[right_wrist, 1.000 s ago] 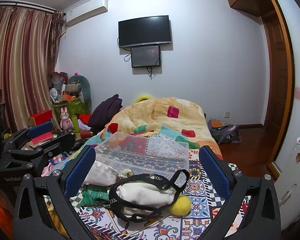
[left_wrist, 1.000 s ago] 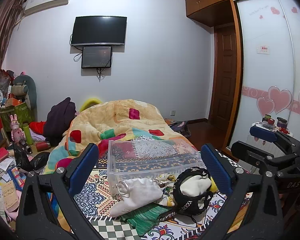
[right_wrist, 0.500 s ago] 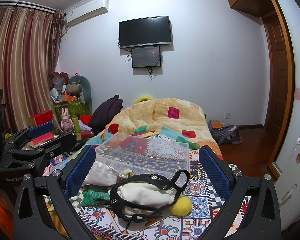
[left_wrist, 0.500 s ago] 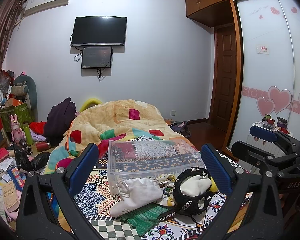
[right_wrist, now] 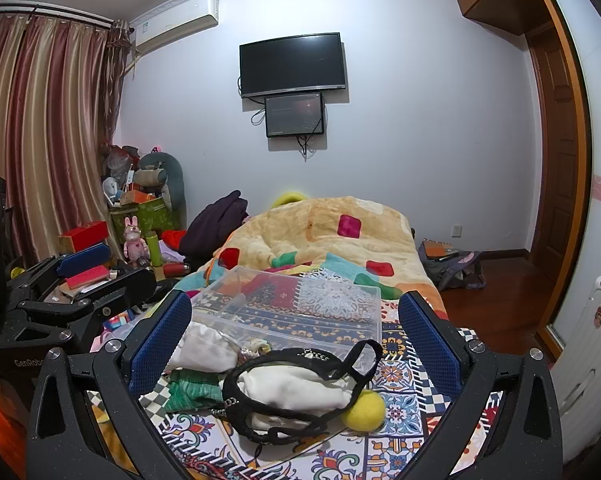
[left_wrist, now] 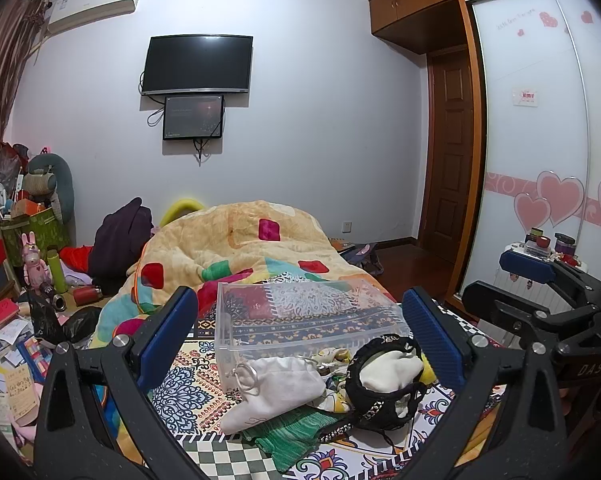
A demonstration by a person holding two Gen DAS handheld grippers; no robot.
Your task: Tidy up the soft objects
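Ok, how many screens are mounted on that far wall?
2: a large dark TV high on the wall, and a smaller screen directly beneath it, with cables hanging below.

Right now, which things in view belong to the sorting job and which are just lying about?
Job: clear bin, white pouch, green cloth, black strappy piece, yellow ball.

Lying about: quilt, dark coat, pink rabbit toy, wall TV.

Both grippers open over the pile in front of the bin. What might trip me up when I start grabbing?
The black strappy garment loops around the cream cloth, so lifting one may drag the other. The yellow felt ball touches that bundle and could roll. The clear plastic bin sits on soft bedding and may shift if bumped.
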